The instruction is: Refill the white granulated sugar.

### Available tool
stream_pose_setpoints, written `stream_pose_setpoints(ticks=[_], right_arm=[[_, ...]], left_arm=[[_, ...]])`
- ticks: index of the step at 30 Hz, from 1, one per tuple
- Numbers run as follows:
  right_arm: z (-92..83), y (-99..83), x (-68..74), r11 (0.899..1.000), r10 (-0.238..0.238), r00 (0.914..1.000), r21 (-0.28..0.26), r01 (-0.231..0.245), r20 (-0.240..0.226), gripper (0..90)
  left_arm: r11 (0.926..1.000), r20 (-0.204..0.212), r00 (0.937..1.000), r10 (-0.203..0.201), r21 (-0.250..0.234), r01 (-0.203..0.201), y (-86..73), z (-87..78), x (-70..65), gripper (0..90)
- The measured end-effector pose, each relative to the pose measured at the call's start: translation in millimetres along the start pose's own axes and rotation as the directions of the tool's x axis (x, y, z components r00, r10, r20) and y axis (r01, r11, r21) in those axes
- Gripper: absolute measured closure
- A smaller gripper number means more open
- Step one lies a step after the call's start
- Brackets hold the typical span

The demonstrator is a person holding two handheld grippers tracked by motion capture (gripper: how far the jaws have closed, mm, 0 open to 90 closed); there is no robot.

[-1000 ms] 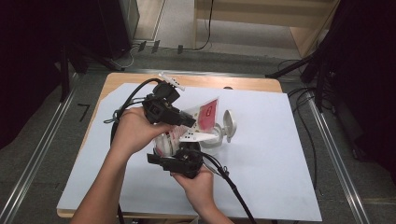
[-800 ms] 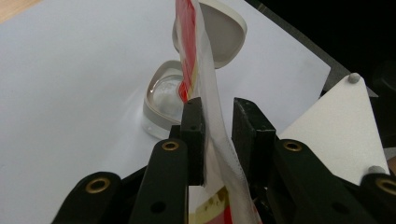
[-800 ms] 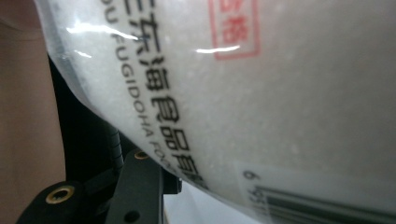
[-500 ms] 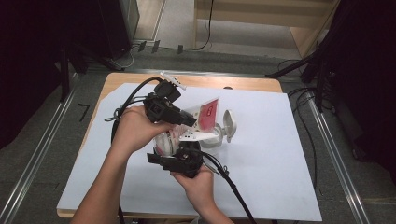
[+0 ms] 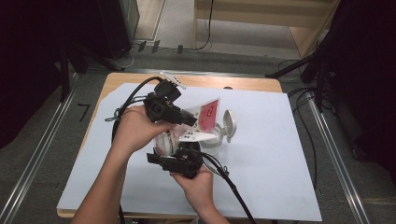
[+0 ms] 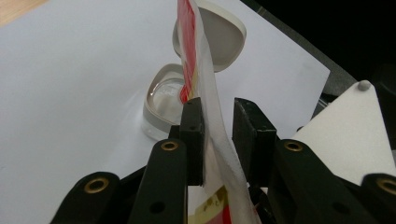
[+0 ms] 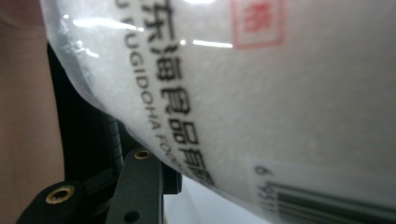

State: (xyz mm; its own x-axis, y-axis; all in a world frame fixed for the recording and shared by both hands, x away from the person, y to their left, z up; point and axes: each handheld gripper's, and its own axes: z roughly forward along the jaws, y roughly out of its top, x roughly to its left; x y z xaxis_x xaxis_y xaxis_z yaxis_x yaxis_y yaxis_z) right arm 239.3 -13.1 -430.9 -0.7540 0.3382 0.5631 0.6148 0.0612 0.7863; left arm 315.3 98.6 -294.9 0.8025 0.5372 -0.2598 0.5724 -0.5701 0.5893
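A plastic bag of white granules with a red label [image 5: 206, 113] hangs tilted over the table between both grippers. My left gripper [image 5: 189, 122] is shut on its thin upper part; in the left gripper view [image 6: 219, 126] the bag [image 6: 203, 60] runs up between the jaws. Below the bag's mouth stands a clear jar [image 5: 212, 140] [image 6: 163, 100] with its hinged lid [image 5: 229, 123] [image 6: 224, 32] flipped open. My right gripper [image 5: 180, 153] grips the bag's full bottom end. In the right gripper view the bag [image 7: 280, 93] covers one jaw.
A white sheet [image 5: 280, 163] covers most of the wooden table [image 5: 140, 79]. Black cables [image 5: 126, 100] trail from both grippers toward the left and the front edge. Dark equipment stands around the table on the floor.
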Motion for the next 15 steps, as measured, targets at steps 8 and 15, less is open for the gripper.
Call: stream_pose_setpoints(ticks=[8,15], right_arm=[[-0.3,-0.2,1.9,1.000,-0.010,0.9999,-0.003,0.010,-0.005,60.1],[-1.0,0.7,1.9,1.000,0.003,0.9999,-0.016,-0.003,-0.011,61.4]], left_arm=[[1.0000,0.003,1.0000,-0.004,0.001,0.004,1.0,-0.3,-1.8,75.0],[1.0000,0.005,1.0000,0.002,-0.008,-0.002,2.8,-0.2,-3.8,73.1]])
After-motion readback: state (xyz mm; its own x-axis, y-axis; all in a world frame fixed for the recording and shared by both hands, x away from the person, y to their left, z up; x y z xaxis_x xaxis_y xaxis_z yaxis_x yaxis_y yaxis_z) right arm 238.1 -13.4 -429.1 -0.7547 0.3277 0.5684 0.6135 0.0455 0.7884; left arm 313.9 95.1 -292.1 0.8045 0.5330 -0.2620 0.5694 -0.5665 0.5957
